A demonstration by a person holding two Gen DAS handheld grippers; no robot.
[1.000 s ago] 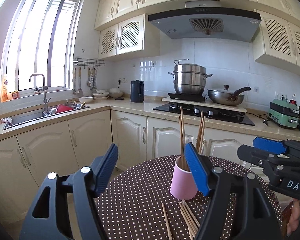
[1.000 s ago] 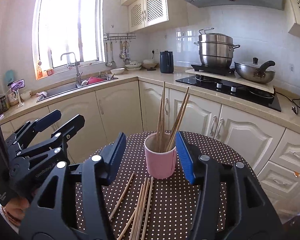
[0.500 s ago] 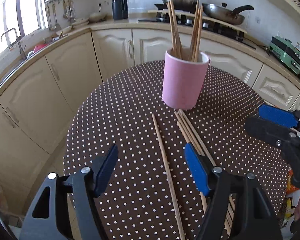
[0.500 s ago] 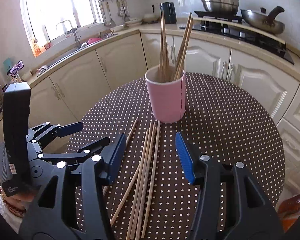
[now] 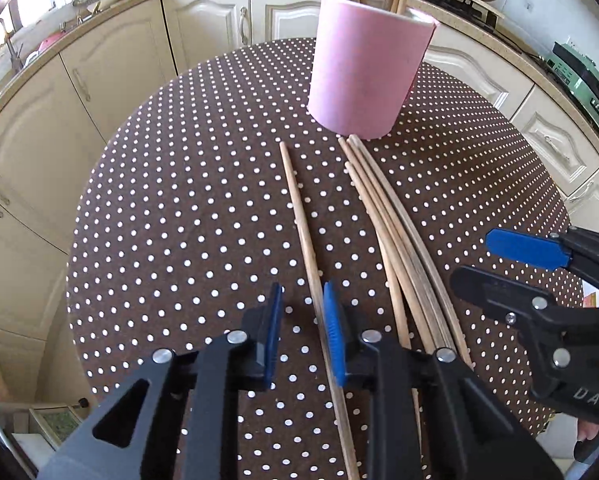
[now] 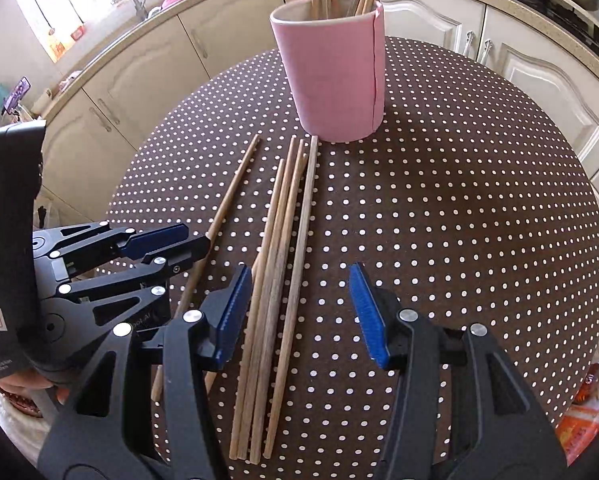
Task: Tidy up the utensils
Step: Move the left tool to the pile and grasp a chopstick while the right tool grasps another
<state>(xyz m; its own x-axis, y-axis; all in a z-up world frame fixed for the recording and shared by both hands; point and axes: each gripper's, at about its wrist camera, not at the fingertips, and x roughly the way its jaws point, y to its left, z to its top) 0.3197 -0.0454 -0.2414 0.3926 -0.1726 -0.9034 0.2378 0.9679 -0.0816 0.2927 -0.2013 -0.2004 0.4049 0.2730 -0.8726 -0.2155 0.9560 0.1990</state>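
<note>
Left tongs (image 5: 301,334) narrow around the lone chopstick (image 5: 299,216), not gripping; right tongs (image 6: 297,316) gape wide over the bundle (image 6: 277,272) beside the pink cup (image 6: 335,80).

Bright daylight | source: blown-out window (image 6: 55,8), upper left | soft shadows on table (image 5: 179,220) | strong fisheye bending, dark corners | sharp focus

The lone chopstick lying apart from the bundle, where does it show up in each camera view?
Left wrist view: the lone chopstick runs up the centre, left of the bundle, between the left gripper fingers.
Right wrist view: lone chopstick slants left of centre, passing under the left gripper.
Shared landmark: the pink cup beyond the chopstick tips.
</note>
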